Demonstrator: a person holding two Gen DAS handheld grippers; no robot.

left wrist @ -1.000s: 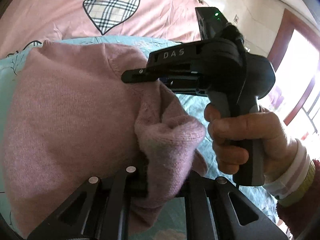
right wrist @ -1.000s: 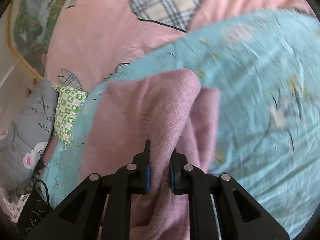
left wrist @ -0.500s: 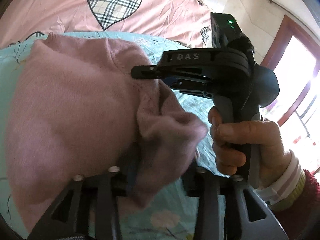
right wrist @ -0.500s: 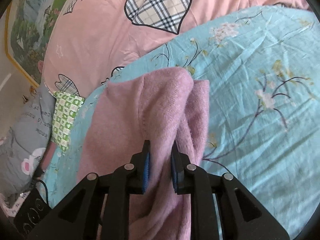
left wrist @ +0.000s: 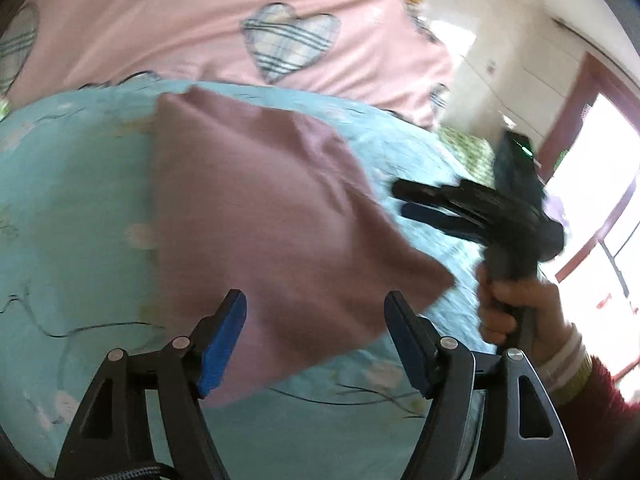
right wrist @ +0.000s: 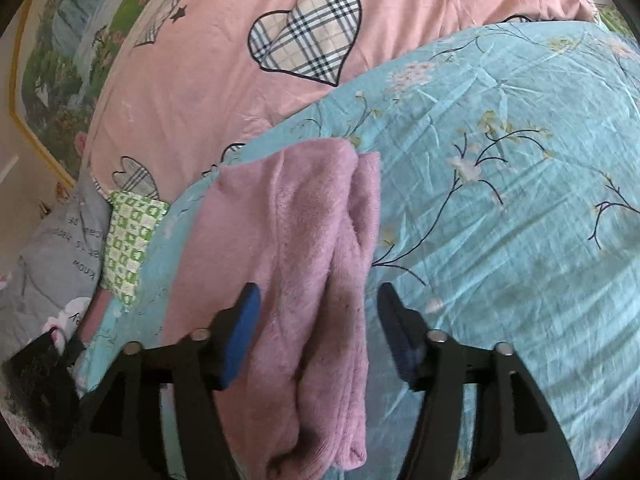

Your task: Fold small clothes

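A small pink knit garment (left wrist: 264,232) lies folded on the light blue floral sheet (left wrist: 72,208). My left gripper (left wrist: 316,320) is open just above the garment's near edge, touching nothing. In the right wrist view the garment (right wrist: 304,264) shows its folded layers, and my right gripper (right wrist: 318,316) is open with the cloth lying loose between its fingers. The right gripper also shows in the left wrist view (left wrist: 420,204), off the garment's right edge, held by a hand.
A pink quilt with plaid hearts (right wrist: 304,48) lies beyond the blue sheet (right wrist: 500,208). A green checked cloth (right wrist: 130,248) and grey printed cloth (right wrist: 56,256) lie at the left. A window and door frame (left wrist: 592,168) are at the right.
Both grippers have opened and let go of the pink garment. It now lies flat on the sheet. Both grippers have drawn back from it, the right one off to the right.
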